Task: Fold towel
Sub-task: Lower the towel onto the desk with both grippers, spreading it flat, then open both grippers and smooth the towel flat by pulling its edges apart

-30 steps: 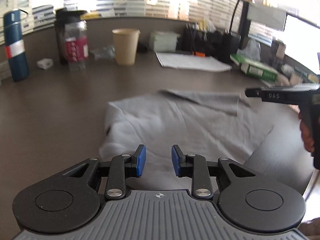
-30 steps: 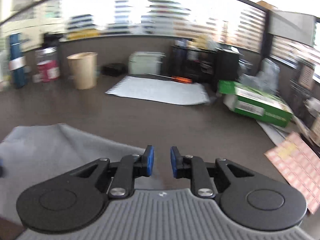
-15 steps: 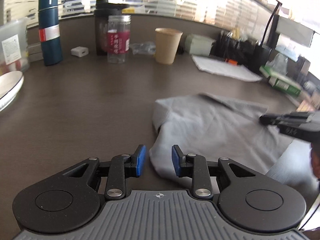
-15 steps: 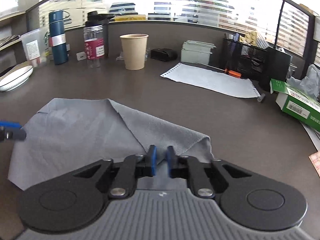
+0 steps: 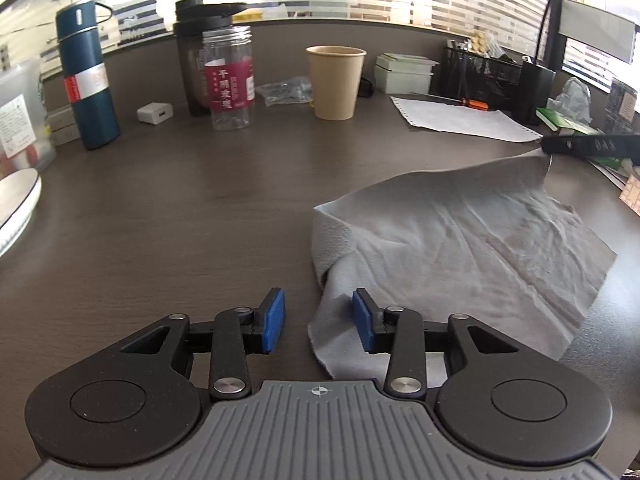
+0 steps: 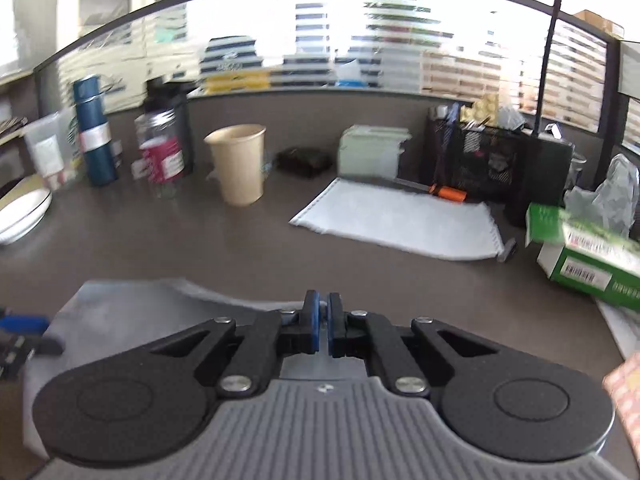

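Dark woodgrain desk (image 5: 168, 216): creased gray towel (image 5: 460, 248); left gripper (image 5: 318, 320) apart, right gripper (image 6: 323, 322) pinching towel corner.

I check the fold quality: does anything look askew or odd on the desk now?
The grey cloth towel lies rumpled, not flat: its near-left edge is rolled under, and the right gripper lifts one far corner. The left gripper is open.

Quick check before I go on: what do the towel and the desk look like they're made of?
Towel: grey, soft matte cloth, probably microfibre; it creases finely and drapes from the right gripper. Desk: dark brown wood-grain top with a faint sheen, likely laminate.
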`<state>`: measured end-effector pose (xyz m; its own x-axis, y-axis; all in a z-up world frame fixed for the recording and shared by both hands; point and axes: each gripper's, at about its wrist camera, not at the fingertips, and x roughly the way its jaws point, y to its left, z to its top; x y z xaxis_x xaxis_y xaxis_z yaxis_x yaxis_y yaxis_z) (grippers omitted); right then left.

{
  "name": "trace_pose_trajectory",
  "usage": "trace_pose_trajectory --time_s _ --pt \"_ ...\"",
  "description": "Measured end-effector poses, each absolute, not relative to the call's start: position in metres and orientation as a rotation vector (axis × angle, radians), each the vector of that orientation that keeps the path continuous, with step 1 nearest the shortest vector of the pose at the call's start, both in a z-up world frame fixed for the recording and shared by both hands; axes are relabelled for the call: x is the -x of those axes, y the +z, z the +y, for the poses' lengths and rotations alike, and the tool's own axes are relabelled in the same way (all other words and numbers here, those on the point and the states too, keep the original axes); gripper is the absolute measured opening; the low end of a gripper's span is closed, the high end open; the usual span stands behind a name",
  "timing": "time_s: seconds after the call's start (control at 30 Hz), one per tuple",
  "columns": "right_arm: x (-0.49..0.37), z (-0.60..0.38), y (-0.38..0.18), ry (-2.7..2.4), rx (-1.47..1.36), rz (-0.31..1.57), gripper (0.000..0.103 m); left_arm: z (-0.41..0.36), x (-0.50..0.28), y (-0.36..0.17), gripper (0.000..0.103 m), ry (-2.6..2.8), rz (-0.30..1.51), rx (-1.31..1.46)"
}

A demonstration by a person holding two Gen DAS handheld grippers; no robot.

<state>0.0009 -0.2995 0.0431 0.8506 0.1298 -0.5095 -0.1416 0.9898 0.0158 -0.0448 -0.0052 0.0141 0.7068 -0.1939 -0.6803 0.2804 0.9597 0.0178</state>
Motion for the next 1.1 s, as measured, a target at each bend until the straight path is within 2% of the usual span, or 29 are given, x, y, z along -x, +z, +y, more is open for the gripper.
trace_pose_trajectory --time_s 0.2,0.37,0.53,0.73,0.9,1.1 --pt "-0.040 -0.318 0.023 -0.001 0.004 0.634 0.011 0.005 0.047 0.023 0.048 -0.271 0.705 -0.083" --pt "0.005 -0.314 0.029 0.104 -0.019 0.578 0.011 -0.004 0.047 0.032 0.047 -0.308 0.673 -0.100" --pt "0.047 -0.279 0.019 0.229 0.088 0.605 0.012 -0.014 0.029 0.024 0.044 -0.292 0.698 -0.092" --pt "0.060 -0.265 0.006 0.274 0.150 0.630 0.013 -0.009 0.013 0.020 0.029 -0.255 0.718 -0.047" --pt "0.061 -0.267 0.006 0.283 0.147 0.630 0.014 0.003 0.000 0.024 0.007 -0.233 0.726 0.006" --pt "0.064 -0.270 0.004 0.281 0.114 0.614 0.014 0.011 -0.017 0.037 0.002 -0.193 0.710 -0.027"
